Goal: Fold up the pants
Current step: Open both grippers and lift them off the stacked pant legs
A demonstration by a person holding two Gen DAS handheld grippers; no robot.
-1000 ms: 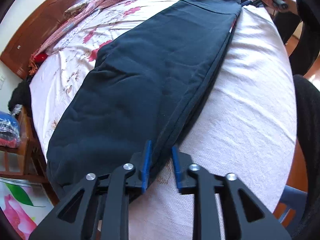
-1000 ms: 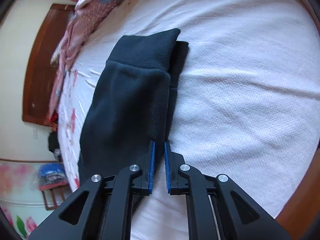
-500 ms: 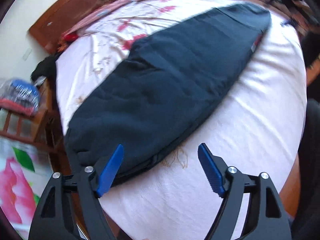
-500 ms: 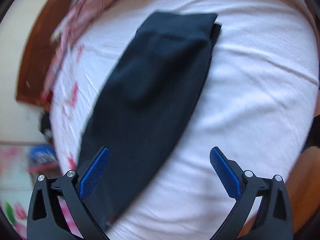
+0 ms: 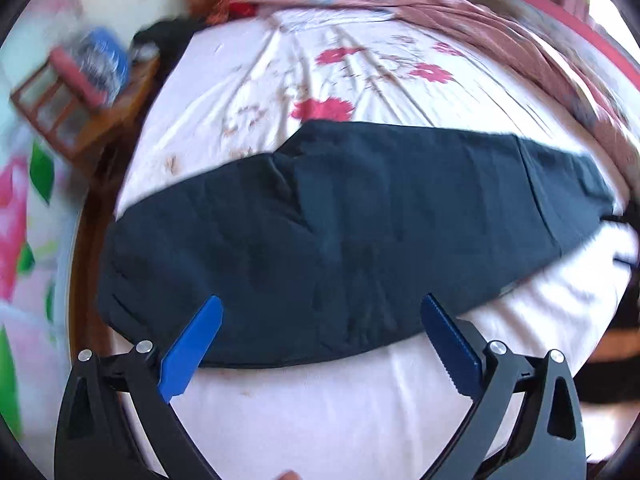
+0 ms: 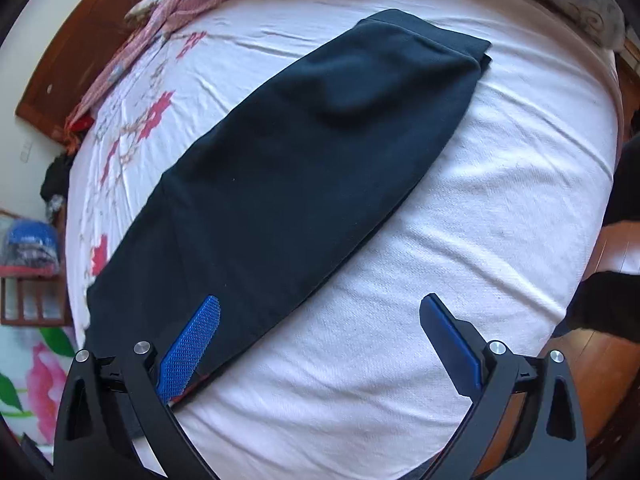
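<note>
I see both my tongs, left (image 5: 320, 338) and right (image 6: 319, 336), as matte black triangulated frames with silver screw heads and bright blue pads (image 6: 190, 354), one textured like mesh.

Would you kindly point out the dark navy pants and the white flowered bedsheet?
dark navy pants (image 6: 304, 168): right wrist view, middle of the folded legs.
white flowered bedsheet (image 6: 500, 208): right wrist view, bare patch right of the pants.

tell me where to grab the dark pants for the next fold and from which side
Probably at the cuff end of the pants, its far tip in the right wrist view, coming in from the white sheet side. The legs already lie stacked flat in one long strip, so that narrow end can lift toward the waist. Both claws are open.
</note>
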